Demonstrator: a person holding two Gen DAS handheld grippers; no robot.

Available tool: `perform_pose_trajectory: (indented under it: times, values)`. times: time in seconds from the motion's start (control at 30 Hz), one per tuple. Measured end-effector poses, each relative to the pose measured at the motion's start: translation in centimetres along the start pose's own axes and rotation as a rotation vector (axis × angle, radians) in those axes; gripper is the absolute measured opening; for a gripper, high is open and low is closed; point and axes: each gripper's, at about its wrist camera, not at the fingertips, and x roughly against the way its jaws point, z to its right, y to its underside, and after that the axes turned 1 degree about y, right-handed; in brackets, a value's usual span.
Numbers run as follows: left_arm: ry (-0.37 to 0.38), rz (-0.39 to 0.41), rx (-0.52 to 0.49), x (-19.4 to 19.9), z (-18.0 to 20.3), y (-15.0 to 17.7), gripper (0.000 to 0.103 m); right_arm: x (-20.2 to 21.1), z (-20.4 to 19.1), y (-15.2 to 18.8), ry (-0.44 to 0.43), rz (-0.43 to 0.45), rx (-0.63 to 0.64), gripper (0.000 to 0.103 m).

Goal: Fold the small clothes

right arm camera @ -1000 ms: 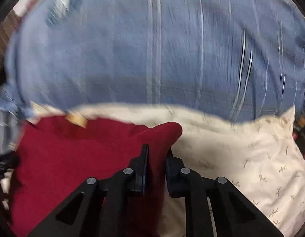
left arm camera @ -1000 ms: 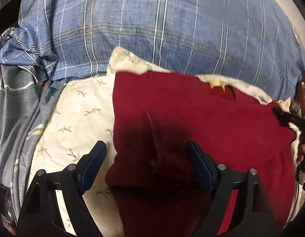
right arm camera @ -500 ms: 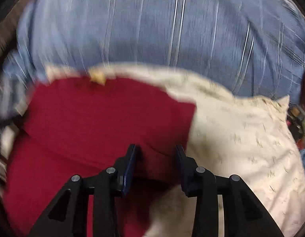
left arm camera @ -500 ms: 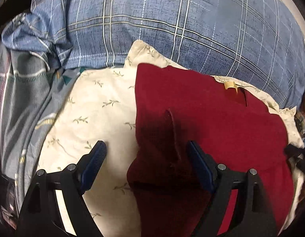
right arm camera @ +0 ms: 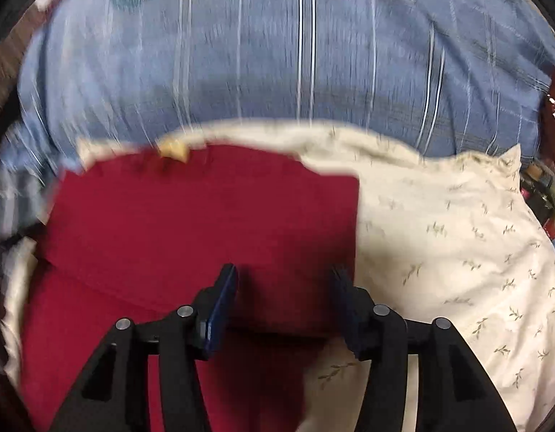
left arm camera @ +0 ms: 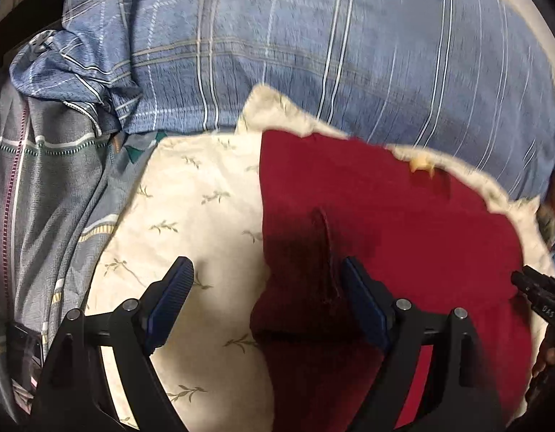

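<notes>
Two grippers work over one dark red garment (left arm camera: 403,237), which lies partly folded on a cream leaf-print pillow (left arm camera: 191,208) on the bed.

Left gripper (left arm camera: 266,302): jaws spread wide and holding nothing. The left jaw stands over bare pillow; the right jaw stands over the garment, just beside a raised vertical crease (left arm camera: 326,248). The garment's left edge runs between the jaws. Risk: closing here may pinch the crease or a single layer only, so the fold below would slide apart when lifted. The pillow cover could also be caught with the cloth, because it lies directly under the left jaw.

Right gripper (right arm camera: 284,295): jaws moderately open, empty, with the folded upper flap of the garment between them and its right edge just inside the right jaw. Whether the jaw tips touch the cloth cannot be told. Risk: the flap has a free corner ahead of the jaws; any drag on withdrawal would likely pull it open.

Ahead of both jaws lies a blue plaid cover (right arm camera: 313,64). The pillow is soft and domed, so downward pressure may shift the folded stack sideways. A pale tag (right arm camera: 174,151) marks the far edge.
</notes>
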Motion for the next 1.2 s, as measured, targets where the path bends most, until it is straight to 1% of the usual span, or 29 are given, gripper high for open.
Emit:
perform_pose_trajectory:
  times: [0.03, 0.07, 0.13, 0.17, 0.23, 0.3, 0.37, 0.4, 0.43, 0.47, 0.5, 0.53, 0.57, 0.63, 0.67, 0.7, 0.73, 0.77, 0.8, 0.83, 0.87, 0.93, 0.97, 1.0, 1.03, 1.07, 1.1, 1.17, 1.2]
  values:
    - [-0.003, -0.01, -0.002, -0.3, 0.1, 0.1, 0.084, -0.5, -0.2, 0.6, 0.01, -0.006, 0.022, 0.052]
    - [-0.003, -0.013, 0.001, -0.4, 0.0, 0.2, 0.084, 0.0, -0.6, 1.0, 0.012, 0.011, 0.033, 0.052]
    - [-0.008, -0.009, -0.001, -0.4, 0.0, 0.3, 0.084, 1.1, -0.3, 0.7, 0.073, 0.01, 0.044, 0.052]
    - [-0.01, -0.007, -0.003, -0.4, 0.0, 0.3, 0.084, 1.4, 0.0, 0.7, 0.088, 0.022, 0.035, 0.053]
    - [-0.007, -0.002, 0.002, -0.3, 0.0, 0.4, 0.084, 2.8, 1.2, 1.0, 0.06, 0.044, -0.032, 0.055]
    - [-0.006, 0.001, 0.007, -0.3, -0.1, 0.4, 0.084, 3.3, 2.2, 1.3, -0.009, 0.044, -0.083, 0.055]
    - [-0.006, 0.007, 0.011, -0.2, 0.0, 0.4, 0.084, 2.6, 2.4, 1.4, 0.0, 0.026, -0.089, 0.055]
    - [-0.003, 0.012, 0.016, -0.2, -0.1, 0.5, 0.084, 1.5, 2.4, 1.5, 0.001, 0.001, -0.084, 0.054]
    - [0.001, 0.014, 0.022, -0.1, -0.1, 0.6, 0.084, 0.3, 2.4, 1.7, -0.008, -0.025, -0.08, 0.05]
    - [0.007, 0.014, 0.028, 0.1, -0.2, 0.6, 0.084, 0.2, 2.4, 2.1, -0.018, -0.029, -0.094, 0.05]
    - [0.019, 0.014, 0.038, 0.5, -0.4, 0.8, 0.084, 0.4, 2.5, 2.1, -0.025, -0.019, -0.114, 0.049]
    - [0.031, 0.014, 0.046, 0.9, -0.6, 1.1, 0.084, 0.8, 2.5, 2.1, -0.031, -0.018, -0.128, 0.042]
    - [0.042, 0.015, 0.051, 1.4, -0.7, 1.3, 0.084, 1.8, 2.6, 2.0, -0.035, -0.007, -0.137, 0.04]
    - [0.069, 0.015, 0.047, 2.7, -1.0, 2.1, 0.084, 4.6, 2.9, 2.5, -0.049, 0.05, -0.178, 0.049]
    - [0.071, 0.018, 0.04, 3.3, -1.1, 2.6, 0.084, 5.2, 3.0, 2.8, -0.066, 0.056, -0.194, 0.054]
    - [0.066, 0.022, 0.038, 3.9, -1.2, 3.1, 0.084, 5.9, 3.1, 3.5, -0.111, 0.051, -0.208, 0.062]
    - [0.066, 0.024, 0.04, 4.4, -1.2, 3.4, 0.084, 6.0, 2.9, 4.3, -0.147, 0.026, -0.211, 0.062]
    - [0.076, 0.025, 0.044, 4.8, -1.2, 3.7, 0.084, 5.8, 2.7, 4.7, -0.156, 0.008, -0.206, 0.062]
    - [0.095, 0.023, 0.051, 5.4, -1.3, 4.2, 0.084, 5.1, 2.1, 5.2, -0.149, -0.02, -0.19, 0.059]
    - [0.105, 0.018, 0.058, 5.9, -1.3, 4.7, 0.084, 4.2, 1.6, 5.6, -0.134, -0.042, -0.171, 0.048]
    - [0.115, 0.01, 0.059, 6.4, -1.3, 5.3, 0.084, 3.6, 1.3, 5.8, -0.138, -0.053, -0.164, 0.036]
    - [0.127, 0.006, 0.048, 7.6, -1.4, 6.6, 0.084, 4.1, 1.1, 5.9, -0.148, -0.032, -0.154, 0.005]
    - [0.122, 0.011, 0.041, 8.1, -1.5, 7.2, 0.084, 5.0, 1.3, 6.0, -0.144, -0.021, -0.152, 0.006]
    - [0.114, 0.018, 0.032, 8.8, -1.6, 8.0, 0.084, 6.2, 1.8, 5.9, -0.117, 0.017, -0.15, 0.006]
    - [0.105, 0.019, 0.024, 9.2, -1.7, 8.8, 0.084, 6.7, 2.3, 5.9, -0.111, 0.042, -0.157, 0.004]
    - [0.096, 0.012, 0.023, 9.5, -1.8, 9.6, 0.084, 6.6, 3.0, 5.9, -0.088, 0.032, -0.173, 0.0]
    - [0.097, 0.003, 0.028, 9.5, -1.9, 10.1, 0.084, 5.9, 3.5, 6.0, -0.034, 0.006, -0.182, 0.0]
    - [0.118, -0.029, 0.038, 9.6, -2.2, 11.3, 0.084, 5.5, 4.2, 6.7, -0.086, -0.026, -0.211, 0.0]
    - [0.122, -0.044, 0.041, 9.7, -2.4, 11.8, 0.084, 6.3, 4.5, 7.2, -0.13, -0.016, -0.24, 0.001]
